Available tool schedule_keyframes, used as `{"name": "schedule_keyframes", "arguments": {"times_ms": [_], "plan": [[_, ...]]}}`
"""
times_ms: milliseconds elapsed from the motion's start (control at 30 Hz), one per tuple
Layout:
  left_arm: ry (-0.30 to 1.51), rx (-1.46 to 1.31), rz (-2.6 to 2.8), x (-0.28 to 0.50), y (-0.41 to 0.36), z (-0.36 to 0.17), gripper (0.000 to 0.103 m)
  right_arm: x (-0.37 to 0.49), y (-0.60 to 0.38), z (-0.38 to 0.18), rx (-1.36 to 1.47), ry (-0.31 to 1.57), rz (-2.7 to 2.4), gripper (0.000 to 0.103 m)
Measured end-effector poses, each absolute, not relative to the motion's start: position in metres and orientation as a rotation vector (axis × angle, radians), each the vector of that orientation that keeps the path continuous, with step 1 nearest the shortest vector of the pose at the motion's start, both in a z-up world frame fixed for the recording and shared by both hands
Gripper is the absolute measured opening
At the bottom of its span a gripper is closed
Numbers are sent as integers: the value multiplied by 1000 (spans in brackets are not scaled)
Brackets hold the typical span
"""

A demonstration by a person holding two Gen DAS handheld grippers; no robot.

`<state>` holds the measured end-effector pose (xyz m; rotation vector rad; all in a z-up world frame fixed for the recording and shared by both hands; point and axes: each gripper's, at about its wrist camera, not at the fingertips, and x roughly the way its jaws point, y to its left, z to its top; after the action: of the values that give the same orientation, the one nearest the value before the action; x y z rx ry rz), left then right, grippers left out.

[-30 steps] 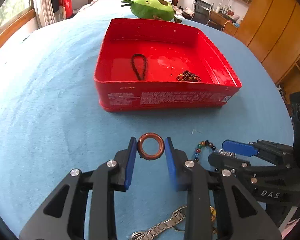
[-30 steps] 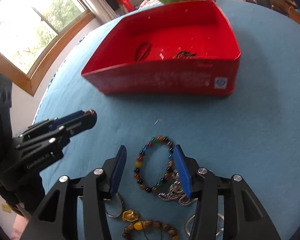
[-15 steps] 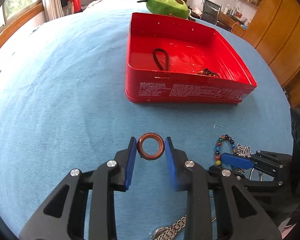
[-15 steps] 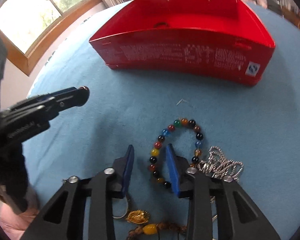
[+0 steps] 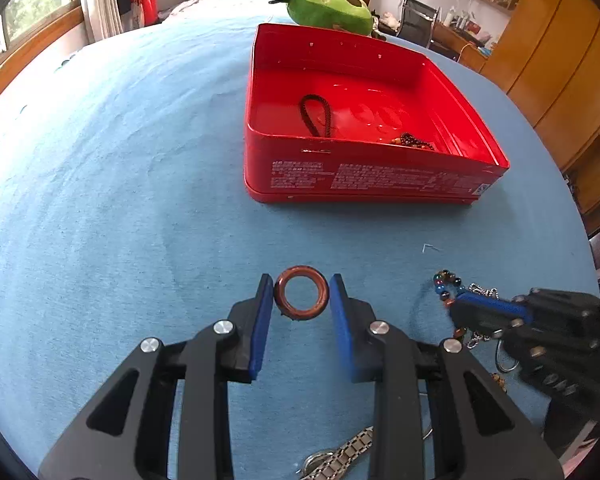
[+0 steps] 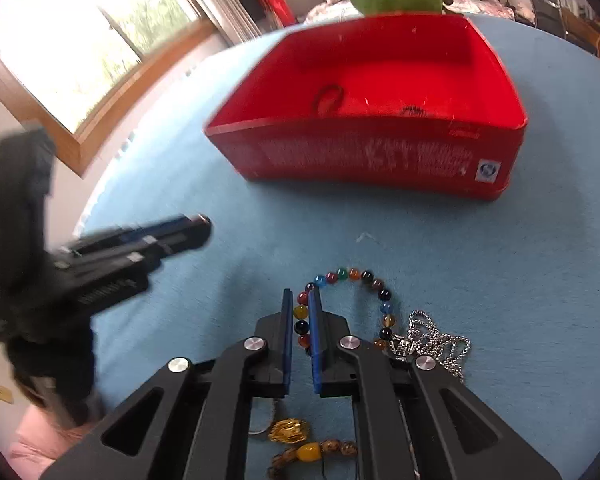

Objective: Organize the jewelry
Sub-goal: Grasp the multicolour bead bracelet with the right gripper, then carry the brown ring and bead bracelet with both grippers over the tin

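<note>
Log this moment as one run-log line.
left gripper: shut on brown ring | right gripper: shut on beaded bracelet | red tin: holds two pieces

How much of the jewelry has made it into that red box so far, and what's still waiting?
Partly done. The red tin already holds a black cord loop and a dark beaded piece. In hand: the left gripper holds a brown ring, and the right gripper is shut on the colorful bead bracelet. Left on the blue cloth: a silver chain, a gold charm, a brown bead bracelet and a metal watch band.
</note>
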<state>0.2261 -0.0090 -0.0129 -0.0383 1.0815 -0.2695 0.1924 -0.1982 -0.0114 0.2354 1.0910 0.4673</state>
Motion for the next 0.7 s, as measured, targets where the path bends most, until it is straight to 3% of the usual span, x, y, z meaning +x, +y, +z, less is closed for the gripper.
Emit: {"name": "schedule_keyframes", "arguments": {"times_ms": [433,700], "plan": [[1027,-39,-291,215,-10,6,28,183,-229,29,362,987,523,7],[1040,-27,-288,216,-11,0,28,189,-225,13,346,1027,488,7]]}}
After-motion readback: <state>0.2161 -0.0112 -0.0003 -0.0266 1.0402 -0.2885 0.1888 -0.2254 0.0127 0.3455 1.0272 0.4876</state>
